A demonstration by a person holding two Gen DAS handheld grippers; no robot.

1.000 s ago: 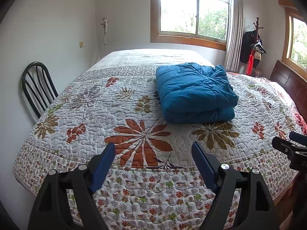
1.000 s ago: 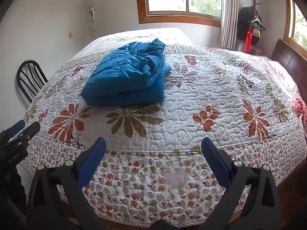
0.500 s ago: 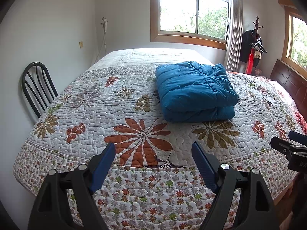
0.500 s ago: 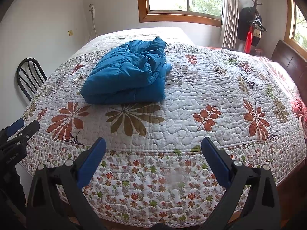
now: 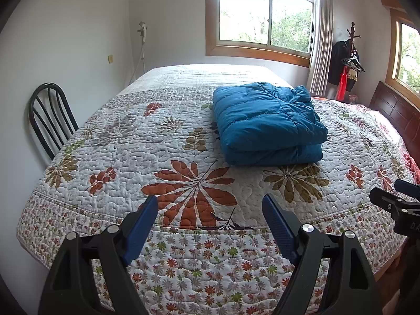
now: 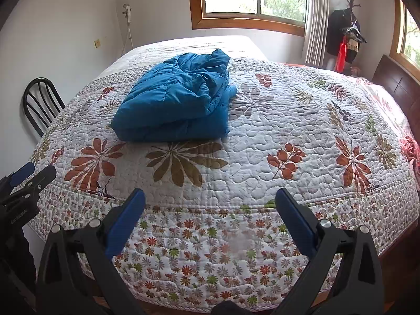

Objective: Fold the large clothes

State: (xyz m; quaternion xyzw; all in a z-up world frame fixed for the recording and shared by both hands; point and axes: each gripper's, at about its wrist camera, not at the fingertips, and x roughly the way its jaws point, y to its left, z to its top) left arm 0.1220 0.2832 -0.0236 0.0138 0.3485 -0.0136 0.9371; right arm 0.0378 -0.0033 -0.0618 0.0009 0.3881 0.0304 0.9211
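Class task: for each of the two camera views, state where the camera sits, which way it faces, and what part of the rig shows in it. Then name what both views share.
Left wrist: sits on the left gripper, off the bed's near edge, facing across the quilt to the folded blue jacket; own open fingers below, right gripper at the right edge.
Right wrist: sits on the right gripper, further right, facing the same way; own open fingers below, left gripper at the left edge.
Shared: jacket, quilt, chair, window.
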